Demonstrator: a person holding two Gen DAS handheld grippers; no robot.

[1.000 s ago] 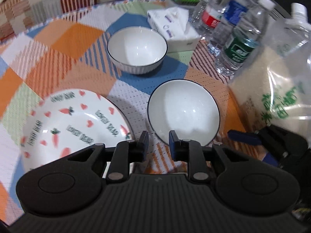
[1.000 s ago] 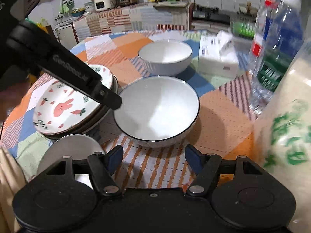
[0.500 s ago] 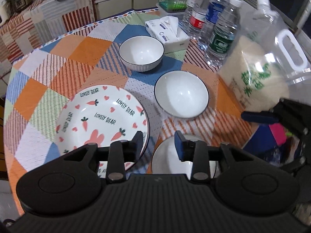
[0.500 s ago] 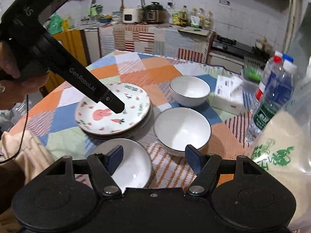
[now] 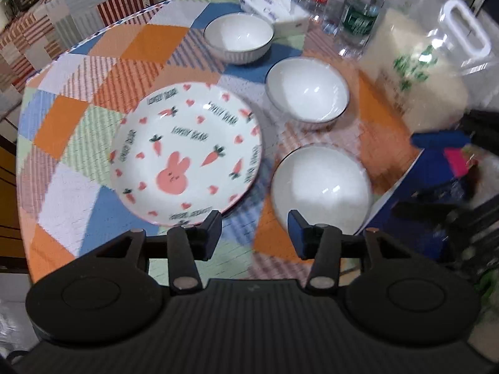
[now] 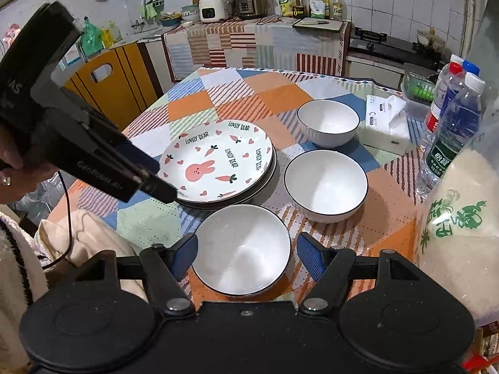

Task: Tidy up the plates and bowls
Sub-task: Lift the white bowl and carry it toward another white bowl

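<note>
On the patchwork tablecloth a rabbit-and-carrot plate (image 5: pixel 187 152) (image 6: pixel 218 165) tops a small stack of plates. To its right three white, dark-rimmed bowls stand in a row: a far bowl (image 5: pixel 238 35) (image 6: pixel 327 121), a middle bowl (image 5: pixel 307 88) (image 6: pixel 326 184) and a near bowl (image 5: pixel 321 187) (image 6: pixel 241 247). My left gripper (image 5: pixel 254 222) hangs above the table's near edge between the plate and the near bowl; its jaws are opening and hold nothing. My right gripper (image 6: pixel 246 249) stays open above the near bowl without touching it.
A tissue box (image 6: pixel 386 124), several water bottles (image 6: pixel 452 134) and a big clear bag of rice (image 6: pixel 458 218) crowd the table's right side. A beige cloth (image 6: pixel 84 240) lies at the near left edge. A hand (image 6: pixel 12 159) holds the left gripper's handle.
Both grippers have pulled back and up from the table, bringing the near bowl and the whole plate into view. The left jaws have spread from nearly shut to open.
</note>
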